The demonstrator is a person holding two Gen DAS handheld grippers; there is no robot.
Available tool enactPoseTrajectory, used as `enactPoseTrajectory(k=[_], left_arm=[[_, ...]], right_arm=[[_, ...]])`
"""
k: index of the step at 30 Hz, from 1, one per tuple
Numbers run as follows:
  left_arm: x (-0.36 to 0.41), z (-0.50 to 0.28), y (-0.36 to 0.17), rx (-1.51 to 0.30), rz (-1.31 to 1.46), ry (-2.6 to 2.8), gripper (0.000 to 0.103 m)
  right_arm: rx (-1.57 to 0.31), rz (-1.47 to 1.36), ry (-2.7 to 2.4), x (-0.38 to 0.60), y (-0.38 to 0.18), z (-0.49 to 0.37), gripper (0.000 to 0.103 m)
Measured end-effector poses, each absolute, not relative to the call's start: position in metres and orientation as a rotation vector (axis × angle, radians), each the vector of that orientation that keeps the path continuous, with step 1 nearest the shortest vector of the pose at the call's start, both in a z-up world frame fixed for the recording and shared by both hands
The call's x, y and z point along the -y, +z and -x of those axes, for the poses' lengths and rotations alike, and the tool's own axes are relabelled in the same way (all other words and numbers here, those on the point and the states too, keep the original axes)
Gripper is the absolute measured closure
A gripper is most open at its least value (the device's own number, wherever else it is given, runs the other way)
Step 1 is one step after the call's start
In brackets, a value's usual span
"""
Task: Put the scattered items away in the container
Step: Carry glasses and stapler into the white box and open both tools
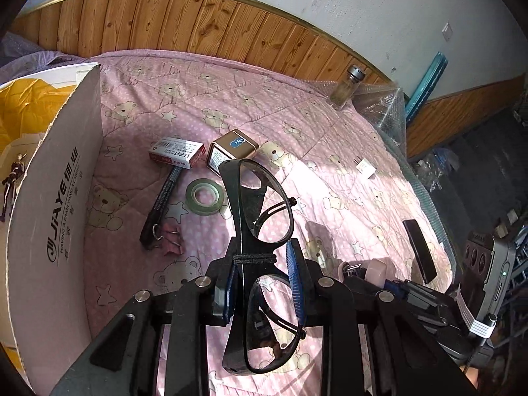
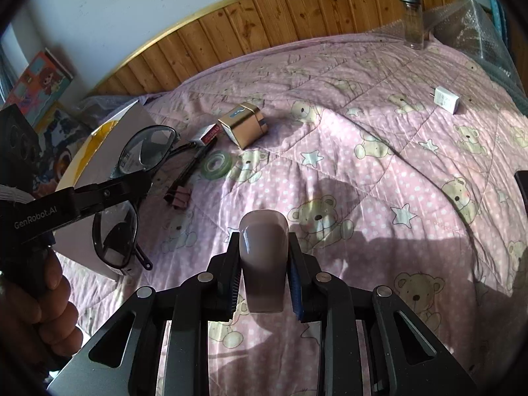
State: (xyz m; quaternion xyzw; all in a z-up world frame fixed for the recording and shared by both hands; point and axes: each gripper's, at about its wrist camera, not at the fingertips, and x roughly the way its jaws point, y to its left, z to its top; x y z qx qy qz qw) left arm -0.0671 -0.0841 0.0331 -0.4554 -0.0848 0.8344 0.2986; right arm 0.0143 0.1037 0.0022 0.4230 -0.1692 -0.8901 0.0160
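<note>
1. The left gripper is clamped on the bridge of black-framed safety glasses, lenses stacked one above the other, held above the bedspread just beside the white cardboard box.
2. The right gripper pinches a smooth, pale-pink rounded case between its blue pads, raised over the pink teddy-bear quilt.
3. Seen from the right wrist, a hand grips the left tool's handle — the glasses hang against the box's wall.
4. Scattered near the box on the quilt: a staples box, a gold tin just beside it, a black pen, a tape roll and a pink binder clip.
5. Farther out — a white charger plug, a black bar-shaped object, and a glass bottle at the wood-panelled wall.
</note>
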Motion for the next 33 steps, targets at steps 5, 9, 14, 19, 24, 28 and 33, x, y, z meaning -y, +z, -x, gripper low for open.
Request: enactPoseTrajectory(k=[5,9,14,19,24,28,33], left_arm=[[0.099,0.046,0.045,0.252,1.176,2.210,0.075],[0.107,0.033,0.056,0.271,1.140,2.211,0.075],[0.119,0.018,0.067,0.302,1.095,2.213,0.075],[0.135,0.005,0.078,0.335,1.052,2.219,0.075],[0.153,-0.004,0.085,0.375,1.018,2.224,0.075],[0.169,-0.009,0.093,0.415,0.989,2.229,0.075],[0.190,-0.015,0.104,0.462,0.945,2.238,0.075]], right_arm=[[0.510,-1.304,-2.776,-0.092,0.010,-0.028,0.077],[0.478,-1.277,-2.787,-0.079,0.020,-0.036,0.077],[0.436,-1.249,-2.789,-0.062,0.031,-0.046,0.077],[0.400,-1.230,-2.786,-0.045,0.039,-0.053,0.077],[0.347,-1.213,-2.783,-0.026,0.048,-0.057,0.077],[0.299,-1.188,-2.774,-0.009,0.058,-0.057,0.077],[0.241,-1.139,-2.756,0.016,0.076,-0.055,0.077]])
